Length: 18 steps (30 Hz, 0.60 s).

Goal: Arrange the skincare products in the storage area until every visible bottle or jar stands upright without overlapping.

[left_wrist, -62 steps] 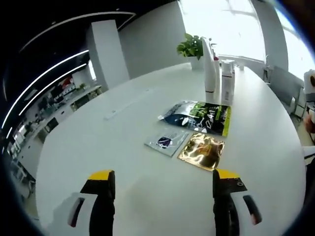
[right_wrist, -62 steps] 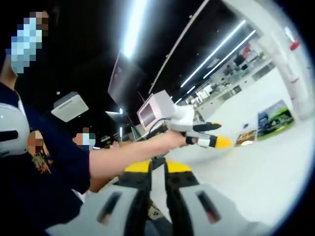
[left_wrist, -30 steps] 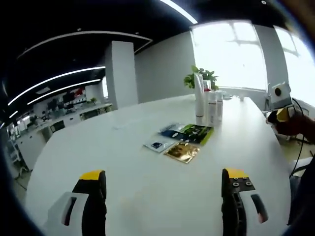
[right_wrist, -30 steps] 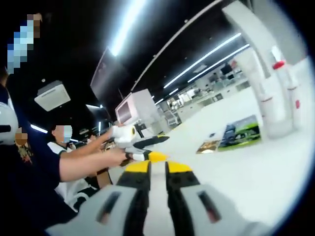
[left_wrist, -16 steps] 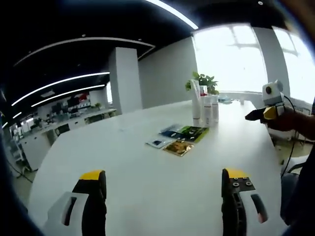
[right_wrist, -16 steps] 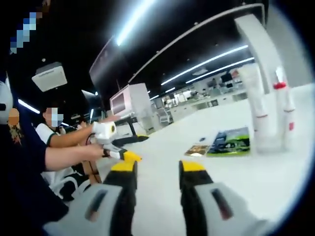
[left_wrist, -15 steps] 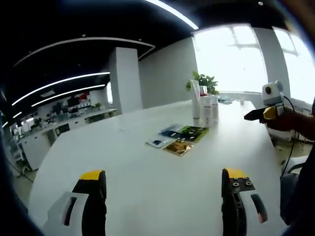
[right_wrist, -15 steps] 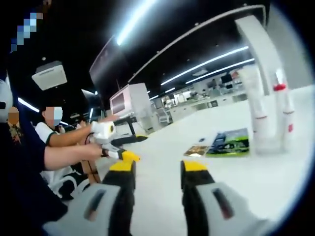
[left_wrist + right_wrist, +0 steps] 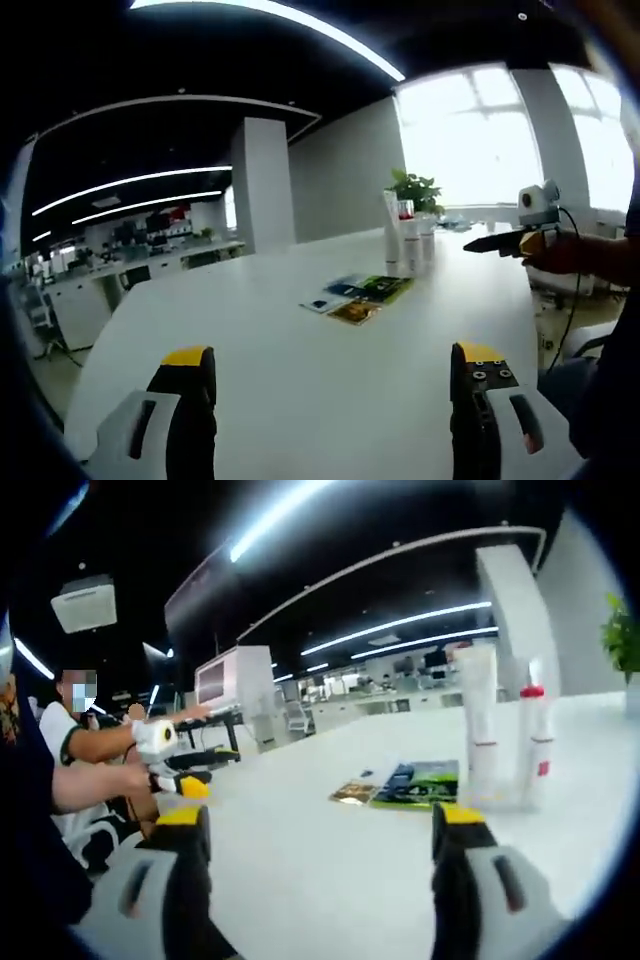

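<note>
Right gripper view: both grippers gape wide; bottles (image 9: pixel 478 725) upright beside sachets (image 9: pixel 405 782), labels unreadable.

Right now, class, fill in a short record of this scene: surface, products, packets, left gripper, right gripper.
surface: white table
products: white bottles standing upright, close together, beside a potted plant
packets: flat sachets lying on the table in front of the bottles
left gripper: open, empty, above the table
right gripper: open, empty, facing the bottles

two upright bottles (image 9: pixel 478 725), three flat sachets (image 9: pixel 352 312), one plant (image 9: pixel 414 188).
</note>
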Available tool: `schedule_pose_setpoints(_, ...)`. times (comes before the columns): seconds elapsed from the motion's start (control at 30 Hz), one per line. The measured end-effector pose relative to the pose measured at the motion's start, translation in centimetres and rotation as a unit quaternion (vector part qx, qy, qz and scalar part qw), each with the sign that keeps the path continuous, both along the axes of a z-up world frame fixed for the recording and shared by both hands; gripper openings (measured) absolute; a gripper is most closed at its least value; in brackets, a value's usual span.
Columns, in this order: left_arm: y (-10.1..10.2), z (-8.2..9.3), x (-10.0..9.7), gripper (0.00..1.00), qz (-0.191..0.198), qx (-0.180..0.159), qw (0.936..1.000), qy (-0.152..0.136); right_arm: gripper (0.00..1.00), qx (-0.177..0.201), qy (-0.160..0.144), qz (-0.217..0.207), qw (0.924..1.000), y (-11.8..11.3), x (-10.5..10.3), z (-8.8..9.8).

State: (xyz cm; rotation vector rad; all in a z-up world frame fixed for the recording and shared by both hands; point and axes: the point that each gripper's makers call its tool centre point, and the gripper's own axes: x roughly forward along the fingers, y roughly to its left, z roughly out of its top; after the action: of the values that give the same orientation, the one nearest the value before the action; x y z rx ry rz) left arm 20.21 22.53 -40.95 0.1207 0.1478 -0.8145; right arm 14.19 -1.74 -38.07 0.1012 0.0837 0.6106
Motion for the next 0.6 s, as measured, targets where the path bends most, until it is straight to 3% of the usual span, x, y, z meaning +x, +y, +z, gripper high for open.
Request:
schedule_pose_setpoints(0.1, 0.3, 0.8, -0.8, 1.0, 0.002, 0.001, 1.0, 0.002, 1.0, -0.018, -0.004, -0.007, 0.9998, -0.8, -0.5, 1.0)
schedule_pose_setpoints(0.17, 0.5, 0.8, -1.5, 1.0, 0.003, 0.002, 0.9996, 0.026, 1.0, -0.025, -0.003, -0.006, 0.9997, -1.1, -0.9, 1.5)
schedule_pose_setpoints(0.27, 0.8, 1.9, -2.2, 1.0, 0.002, 0.009, 1.0, 0.002, 1.0, -0.032, -0.004, -0.003, 0.9995, -1.2, -1.6, 1.9)
schedule_pose_setpoints(0.43, 1.7, 1.9, -2.2, 1.0, 0.008, -0.011, 0.9999, 0.007, 1.0, -0.033, -0.002, -0.002, 0.9994, -1.0, -2.0, 1.3)
schedule_pose_setpoints(0.6, 1.7, 1.4, -2.2, 1.0, 0.009, -0.009, 0.9998, 0.013, 1.0, -0.03, 0.004, 0.0, 0.9996, -0.7, -1.9, 0.7)
